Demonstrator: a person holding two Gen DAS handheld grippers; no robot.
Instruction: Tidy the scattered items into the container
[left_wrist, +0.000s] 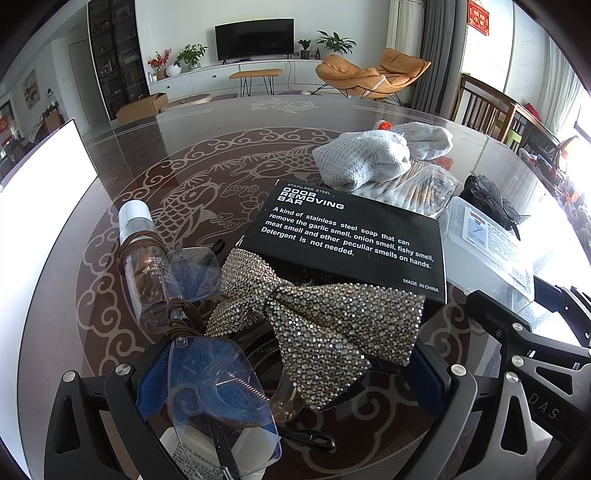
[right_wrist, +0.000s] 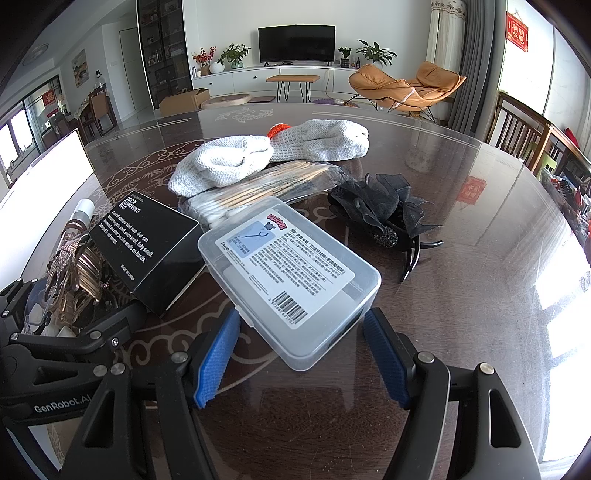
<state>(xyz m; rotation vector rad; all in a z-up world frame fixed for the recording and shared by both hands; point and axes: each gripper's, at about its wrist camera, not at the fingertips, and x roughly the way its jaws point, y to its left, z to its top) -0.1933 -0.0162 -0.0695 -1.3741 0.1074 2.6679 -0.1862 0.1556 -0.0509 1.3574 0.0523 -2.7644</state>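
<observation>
In the left wrist view my left gripper (left_wrist: 291, 384) is open around a rhinestone bow hair clip (left_wrist: 325, 325), with clear glasses (left_wrist: 218, 384) over its left finger. A small spray bottle (left_wrist: 147, 266) and a black odor-removing-bar box (left_wrist: 351, 236) lie beyond. In the right wrist view my right gripper (right_wrist: 299, 354) is open, its blue pads on either side of a clear plastic box (right_wrist: 291, 277) of floss picks, not clamped. Grey knit gloves (right_wrist: 266, 155), a cotton swab pack (right_wrist: 255, 192) and a black lace hair claw (right_wrist: 384, 214) lie farther back.
All items lie on a dark glass round table (right_wrist: 461, 314). A white panel (left_wrist: 37, 221) stands at the left edge. Wooden chairs (right_wrist: 524, 136) stand at the right. No container shows plainly in either view.
</observation>
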